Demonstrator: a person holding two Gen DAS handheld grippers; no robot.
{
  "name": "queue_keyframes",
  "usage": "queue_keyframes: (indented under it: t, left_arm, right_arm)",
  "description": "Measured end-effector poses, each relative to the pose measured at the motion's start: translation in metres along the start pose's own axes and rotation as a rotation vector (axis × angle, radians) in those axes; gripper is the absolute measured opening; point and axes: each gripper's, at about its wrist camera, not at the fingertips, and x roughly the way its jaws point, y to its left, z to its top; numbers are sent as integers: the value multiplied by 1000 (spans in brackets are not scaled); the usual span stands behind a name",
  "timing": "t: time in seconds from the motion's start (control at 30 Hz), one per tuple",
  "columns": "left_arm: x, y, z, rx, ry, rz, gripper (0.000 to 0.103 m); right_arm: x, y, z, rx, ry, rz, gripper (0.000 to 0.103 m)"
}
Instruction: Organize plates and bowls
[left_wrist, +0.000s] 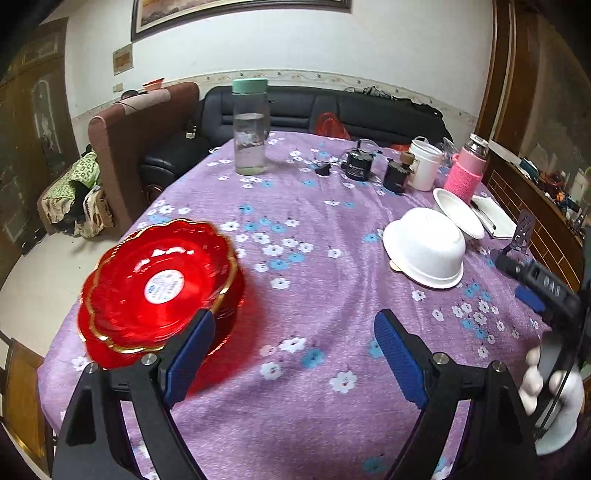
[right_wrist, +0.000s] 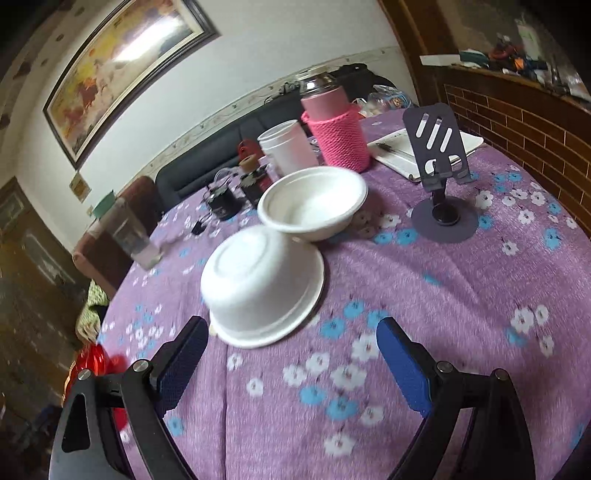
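Observation:
Red scalloped plates with gold rims (left_wrist: 159, 288) lie stacked at the table's left edge, just ahead-left of my open, empty left gripper (left_wrist: 293, 354); its left finger (left_wrist: 192, 350) overlaps the stack's near rim. A sliver of them shows in the right wrist view (right_wrist: 94, 360). A white bowl lies upside down (right_wrist: 262, 284) just ahead of my open, empty right gripper (right_wrist: 291, 363). A second white bowl (right_wrist: 314, 203) sits upright and tilted, leaning against it. Both bowls show in the left wrist view (left_wrist: 424, 247), (left_wrist: 458, 212), where the right gripper (left_wrist: 532, 284) appears at the right edge.
On the purple floral tablecloth (left_wrist: 314, 258): a clear water bottle (left_wrist: 250, 129), black jars (left_wrist: 360, 162), a white cup (right_wrist: 288, 146), a pink knitted flask (right_wrist: 334, 127), a notebook (right_wrist: 402, 151), a phone stand (right_wrist: 441, 177). Sofa and chair stand beyond.

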Motion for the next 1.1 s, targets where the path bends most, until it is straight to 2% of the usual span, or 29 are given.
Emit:
queue_keyframes:
  t: [0.23,0.47,0.63,0.8,0.87,0.93,0.97,1.1]
  left_arm:
    - [19,-37,27,68,-10,8,88]
    - [36,-79,60,163,-86,123,88]
    - [45,-100,84,210,-145,180,88]
    - [70,-115,114,269,-146,211,88]
    - [83,-119,127,273,-117,180,88]
    - [97,-124,142,263,-76,113,88]
    - [110,-128,154,248,-32,54,88]
    - [155,-139,186,188,119,-100,87]
  right_arm:
    - [25,-10,28,19,4,-45,95]
    - [56,-16,56,62,35,-73,95]
    - [72,-17,76,84,18,-85,95]
    - [87,-30,83,125,15,-105,95]
    - [88,-34,83,133,14,-107,95]
    - [92,-39,83,150,19,-96,95]
    - [93,-41,84,158,23,-85,95]
    - [101,-47,84,190,38,-63,95]
